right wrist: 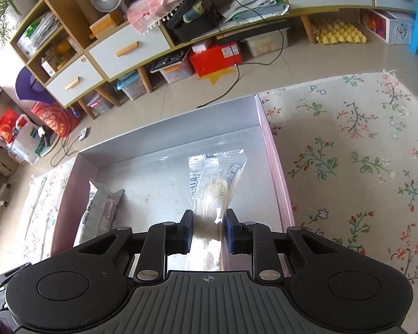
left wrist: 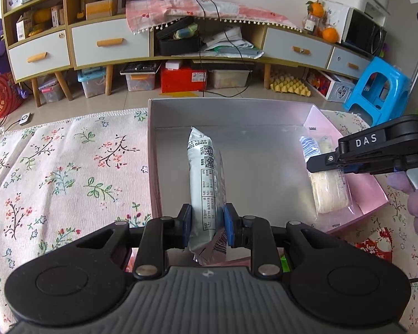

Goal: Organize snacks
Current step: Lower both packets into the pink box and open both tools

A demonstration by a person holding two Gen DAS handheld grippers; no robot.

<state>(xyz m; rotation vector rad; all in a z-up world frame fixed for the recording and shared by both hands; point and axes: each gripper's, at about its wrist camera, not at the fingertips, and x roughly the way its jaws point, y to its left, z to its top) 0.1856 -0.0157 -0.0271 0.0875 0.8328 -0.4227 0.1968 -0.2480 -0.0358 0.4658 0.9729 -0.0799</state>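
Floral cloth (left wrist: 69, 167) under pink box (left wrist: 345, 139) — left gripper (left wrist: 207, 222) pinching silver packet (left wrist: 203, 172), right gripper (right wrist: 209, 231) pinching clear packet (right wrist: 211, 192).

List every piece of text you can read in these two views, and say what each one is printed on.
"DAS": white letters on the right gripper, seen from the left wrist view.
"D2430", partly legible: date code on the silver snack packet in the left gripper.
QR code and nutrition table on that packet: too small to read.
Print on the clear cracker packet: blurred.
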